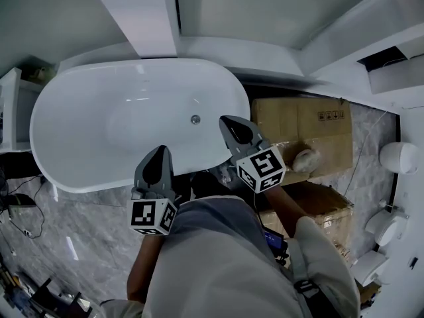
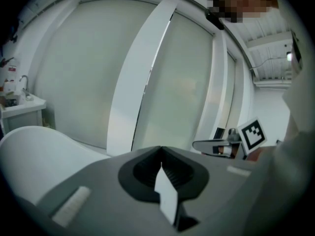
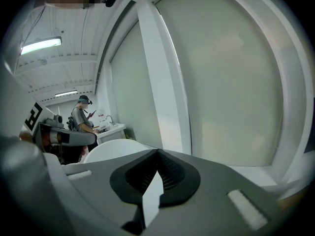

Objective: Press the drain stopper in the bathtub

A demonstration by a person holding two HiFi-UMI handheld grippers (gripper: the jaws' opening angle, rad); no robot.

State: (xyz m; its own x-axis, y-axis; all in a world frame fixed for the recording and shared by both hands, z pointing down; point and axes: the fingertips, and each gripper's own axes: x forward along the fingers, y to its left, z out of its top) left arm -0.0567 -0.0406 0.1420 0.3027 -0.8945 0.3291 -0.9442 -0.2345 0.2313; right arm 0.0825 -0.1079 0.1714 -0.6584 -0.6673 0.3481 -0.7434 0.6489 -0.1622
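Note:
A white oval bathtub (image 1: 79, 118) lies below me in the head view, with the small round metal drain stopper (image 1: 195, 119) on its floor toward the right end. My left gripper (image 1: 160, 150) is held over the tub's near rim, jaws closed together and empty. To the stopper's right, my right gripper (image 1: 226, 120) hovers over the tub's right end, also shut and empty. The left gripper view looks past its shut jaws (image 2: 160, 150) at the window wall, with the tub rim (image 2: 29, 151) at the left. The right gripper view shows shut jaws (image 3: 157, 152) and the tub rim (image 3: 115, 145).
Cardboard boxes (image 1: 311, 128) stand right of the tub, and white fixtures (image 1: 397, 156) line the right wall. A sink counter (image 1: 13, 101) sits left of the tub. A white window post (image 1: 142, 15) rises behind it. Another person (image 3: 81, 116) stands at the far counter.

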